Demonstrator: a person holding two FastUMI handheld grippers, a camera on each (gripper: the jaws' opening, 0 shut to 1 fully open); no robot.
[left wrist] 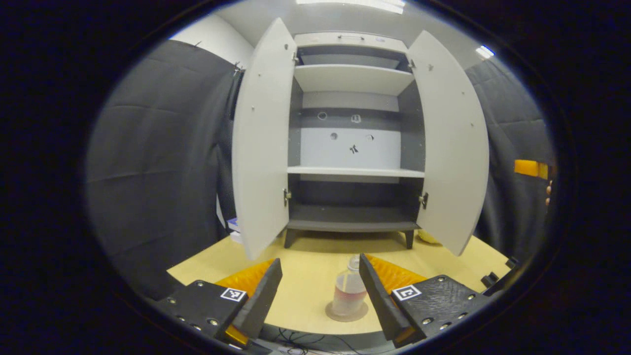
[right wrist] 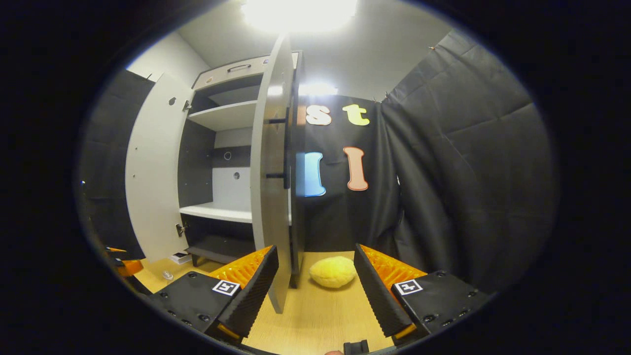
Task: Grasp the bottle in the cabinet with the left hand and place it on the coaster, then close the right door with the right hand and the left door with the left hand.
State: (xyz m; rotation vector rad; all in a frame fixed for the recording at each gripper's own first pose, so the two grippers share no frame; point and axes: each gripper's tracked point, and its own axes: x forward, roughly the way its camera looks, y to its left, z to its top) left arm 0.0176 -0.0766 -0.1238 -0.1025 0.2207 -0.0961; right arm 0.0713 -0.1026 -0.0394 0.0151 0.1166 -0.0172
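Both cabinet doors (left wrist: 261, 143) stand open — bottle (left wrist: 349, 293) on coaster (left wrist: 346, 313) at six o'clock between the released left gripper (left wrist: 320, 291); right gripper (right wrist: 315, 286) spread too

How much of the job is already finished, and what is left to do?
Done: the bottle stands on the coaster, with the left gripper open around it and the cabinet shelves bare. In hand: the right gripper is open, with the right door edge between its fingers. Left: closing that door, then the left door.
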